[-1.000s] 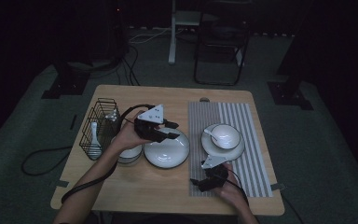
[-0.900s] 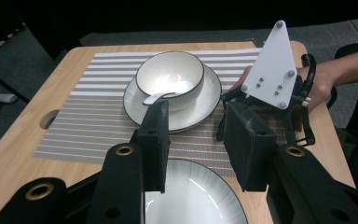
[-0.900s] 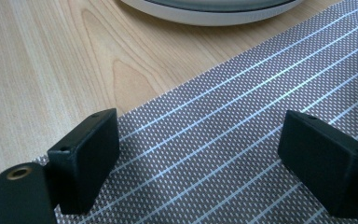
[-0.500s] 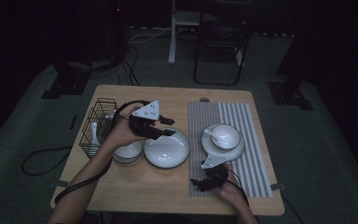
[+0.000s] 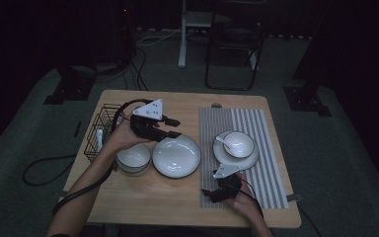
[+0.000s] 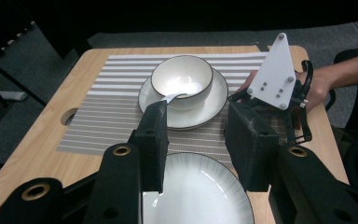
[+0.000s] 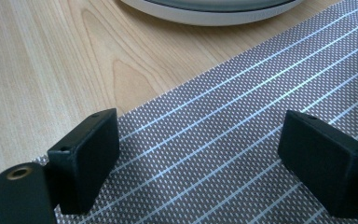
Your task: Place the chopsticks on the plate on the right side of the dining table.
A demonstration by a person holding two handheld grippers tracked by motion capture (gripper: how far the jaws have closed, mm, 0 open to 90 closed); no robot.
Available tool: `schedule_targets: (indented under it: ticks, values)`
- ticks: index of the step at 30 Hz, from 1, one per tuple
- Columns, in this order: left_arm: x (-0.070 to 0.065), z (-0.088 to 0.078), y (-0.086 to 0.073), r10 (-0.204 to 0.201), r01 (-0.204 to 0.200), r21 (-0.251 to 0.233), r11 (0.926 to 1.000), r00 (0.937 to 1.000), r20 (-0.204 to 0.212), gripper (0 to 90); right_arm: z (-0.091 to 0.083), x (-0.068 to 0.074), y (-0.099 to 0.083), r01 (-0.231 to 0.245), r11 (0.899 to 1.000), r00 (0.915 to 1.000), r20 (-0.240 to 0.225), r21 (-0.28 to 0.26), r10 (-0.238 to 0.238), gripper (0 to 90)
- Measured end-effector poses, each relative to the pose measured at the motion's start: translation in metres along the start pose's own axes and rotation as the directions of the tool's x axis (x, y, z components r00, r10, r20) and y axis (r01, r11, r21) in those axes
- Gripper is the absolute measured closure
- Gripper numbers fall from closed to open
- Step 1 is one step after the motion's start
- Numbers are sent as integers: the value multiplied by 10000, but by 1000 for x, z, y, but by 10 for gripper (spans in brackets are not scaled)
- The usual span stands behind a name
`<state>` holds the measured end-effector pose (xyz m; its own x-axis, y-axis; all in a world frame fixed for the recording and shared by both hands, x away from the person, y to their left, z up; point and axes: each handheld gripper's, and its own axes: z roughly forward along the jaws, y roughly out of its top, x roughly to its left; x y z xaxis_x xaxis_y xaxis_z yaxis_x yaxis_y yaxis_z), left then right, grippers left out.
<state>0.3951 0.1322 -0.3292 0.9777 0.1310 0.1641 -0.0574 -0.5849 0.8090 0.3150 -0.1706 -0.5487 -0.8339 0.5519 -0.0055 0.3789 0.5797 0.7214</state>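
Basket work comes first on my left: the wire basket (image 5: 101,129) stands at the table's (image 5: 143,197) left edge with a white spoon (image 5: 99,139) upright in it. Just right of it sits the small bowl (image 5: 133,157), empty and touching or nearly touching the big plate (image 5: 176,156).

My left gripper (image 5: 173,128) hangs above the plate's far-left rim. Its jaws are partly apart with nothing between them, and in the left gripper view I look along them over the plate towards the mat.

I judge the step in hand to be building a second setting like the one on the right, so the small bowl should go onto the plate. To do that well, I would swing back over the bowl and come down with one jaw inside and one outside its far wall. I would bite low enough that the glazed rim cannot slip, then lift straight up before crossing. Dragging it sideways would knock the plate.

My right gripper (image 5: 208,193) rests low at the near-left corner of the striped placemat (image 5: 271,148), jaws wide apart and empty. I would keep it parked there, clear of the plate's near rim.

Farthest right, the finished set stands on the mat: a saucer (image 5: 235,160), a bowl (image 5: 239,143) on it, and a spoon (image 5: 222,140) leaning in the bowl.
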Motion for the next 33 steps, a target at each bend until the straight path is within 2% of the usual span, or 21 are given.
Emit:
schedule_targets:
  ticks: [6,11,20,28,33]
  values:
    - [4,-11,2,-53,53,-52,10000,10000,-33,592,0,0,0,-2,10000,10000,2,-2,2,125]
    - [13,-19,3,-207,206,125,9997,9998,48,585,0,0,0,-3,10000,10000,3,-1,3,125]
    - [30,-34,-1,-536,542,140,9984,9978,-381,583,0,0,0,2,10000,10000,3,-3,-2,125]
    - [39,-54,-4,-890,882,-130,9960,9927,-809,582,0,0,0,-6,10000,10000,3,2,6,125]
    - [43,-59,-9,-1015,1031,107,9946,9895,-1034,582,0,0,0,2,10000,10000,1,-1,-2,125]
